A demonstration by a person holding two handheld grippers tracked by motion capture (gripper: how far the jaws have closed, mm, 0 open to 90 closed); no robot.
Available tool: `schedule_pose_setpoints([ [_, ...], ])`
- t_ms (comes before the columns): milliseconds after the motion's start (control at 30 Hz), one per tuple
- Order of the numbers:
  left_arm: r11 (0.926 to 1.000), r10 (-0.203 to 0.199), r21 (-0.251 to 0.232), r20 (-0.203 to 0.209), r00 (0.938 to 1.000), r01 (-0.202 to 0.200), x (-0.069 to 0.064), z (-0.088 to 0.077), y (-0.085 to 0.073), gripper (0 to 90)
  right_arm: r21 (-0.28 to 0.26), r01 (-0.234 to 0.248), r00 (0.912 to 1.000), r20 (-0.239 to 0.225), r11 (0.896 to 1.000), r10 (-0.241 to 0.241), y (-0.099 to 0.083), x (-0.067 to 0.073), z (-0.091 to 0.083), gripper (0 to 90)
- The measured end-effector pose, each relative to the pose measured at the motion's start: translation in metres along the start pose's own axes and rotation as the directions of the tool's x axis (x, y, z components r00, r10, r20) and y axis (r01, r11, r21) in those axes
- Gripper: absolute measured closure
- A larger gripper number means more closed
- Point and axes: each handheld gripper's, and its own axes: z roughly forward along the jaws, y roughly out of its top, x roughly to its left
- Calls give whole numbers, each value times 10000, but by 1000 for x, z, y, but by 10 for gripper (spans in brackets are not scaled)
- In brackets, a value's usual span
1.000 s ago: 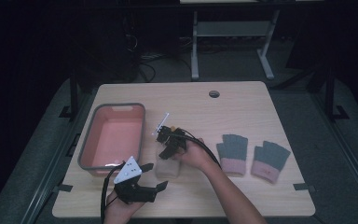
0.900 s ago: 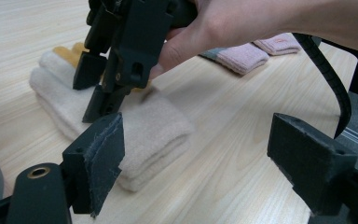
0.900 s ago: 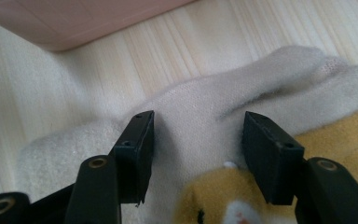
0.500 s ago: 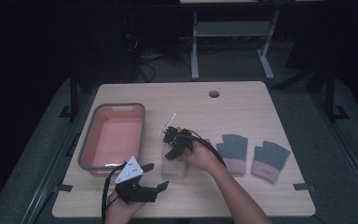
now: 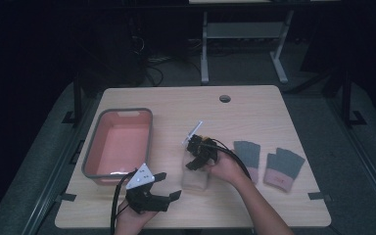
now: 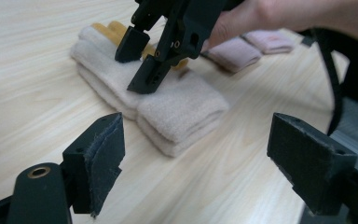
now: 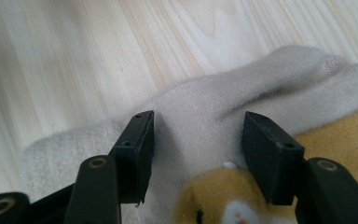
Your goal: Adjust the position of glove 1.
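A folded pair of cream knit gloves point(image 5: 196, 179) point(image 6: 177, 109) with a yellow patch lies in the middle of the wooden table point(image 5: 254, 112). My right gripper point(image 5: 190, 154) point(image 6: 135, 67) point(image 7: 196, 135) points down at the far end of the pair. Its jaws stand open just over the cream cloth point(image 7: 205, 102), astride it without pinching it. Near the table's front edge my left gripper point(image 5: 169, 186) point(image 6: 196, 154) lies level and open, aimed at the gloves, with nothing between its jaws.
A pink basin with a grey rim point(image 5: 150, 142) stands at the left. Two grey gloves with pink cuffs point(image 5: 247, 156) point(image 5: 284, 169) lie flat at the right, behind the right hand. A cable hole point(image 5: 224, 98) sits near the far edge.
My right gripper has slid to the right and a little toward the person, over the cream gloves, jaws still apart. The left gripper has stayed put.
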Motion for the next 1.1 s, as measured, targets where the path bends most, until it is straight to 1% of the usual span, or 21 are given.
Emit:
schedule_pose_setpoints([
  [33,10000,-48,-26,-5,10000,48,-1,1,1,189,-51,-37,10000,10,10000,37,-2,0,-1,443],
  [200,9999,82,64,54,10000,-82,-6,4,4,193,-173,-214,9998,-6,9996,214,-8,-1,-3,426],
  [267,9999,-90,85,132,9999,88,-9,7,6,193,-220,-392,9992,-118,9990,390,-8,-1,-5,391],
  [300,9999,-90,128,148,9998,88,-9,8,7,195,-212,-417,9991,-74,9989,416,-8,0,-7,371],
  [333,9998,-145,162,176,9997,142,-11,9,8,197,-239,-395,9992,-21,9989,394,-8,1,-9,354],
  [367,9997,-35,231,172,9998,31,-11,10,10,199,-332,-451,9990,8,9984,451,-9,3,-13,340],
  [433,9996,-138,239,239,9996,132,-10,12,12,201,-575,-704,9974,80,9959,709,-11,6,-23,325],
  [467,9995,-181,269,208,9996,175,-10,13,14,205,-637,-756,9969,151,9951,767,-12,7,-26,323],
  [500,9992,-248,319,89,9997,245,-9,14,16,211,-748,-922,9954,195,9929,939,-15,7,-31,319],
  [533,9990,-278,358,-12,9996,278,-8,16,19,218,-1044,-1442,9894,32,9840,1453,-21,5,-40,319],
  [567,9985,-348,419,-94,9994,351,-8,18,21,226,-1223,-1739,9847,-72,9771,1744,-25,4,-43,319],
  [600,9980,-331,537,-188,9993,341,-7,20,24,226,-1223,-1739,9847,-72,9771,1744,-25,4,-43,319],
  [633,9968,-544,569,-243,9982,557,-7,24,26,227,-1315,-1947,9807,-56,9720,1957,-30,2,-46,318],
  [700,9942,-868,621,-248,9959,882,-5,29,30,227,-1511,-2486,9682,-107,9567,2499,-39,-1,-52,316],
  [733,9931,-980,624,-200,9950,991,-4,31,31,228,-1635,-2774,9601,-122,9467,2793,-44,-3,-54,316],
  [800,9894,-1211,776,-253,9923,1227,-2,37,35,235,-1765,-3105,9499,-204,9340,3119,-51,-4,-56,320],
  [867,9837,-1515,936,-295,9880,1536,1,43,37,235,-1832,-3452,9377,-263,9205,3465,-58,-3,-56,324],
  [967,9759,-1835,1143,-303,9826,1857,6,50,38,238,-1778,-3728,9270,-279,9107,3741,-64,-1,-53,326],
  [1033,9680,-2119,1296,-377,9766,2150,8,54,36,238,-1825,-3953,9181,-462,9002,3938,-68,0,-51,326],
  [1067,9643,-2208,1397,-439,9743,2248,10,56,36,238,-1832,-4133,9103,-594,8920,4096,-70,0,-49,325],
  [1100,9583,-2373,1518,-489,9702,2421,12,58,34,238,-1814,-4328,9014,-737,8831,4267,-72,0,-48,324],
])
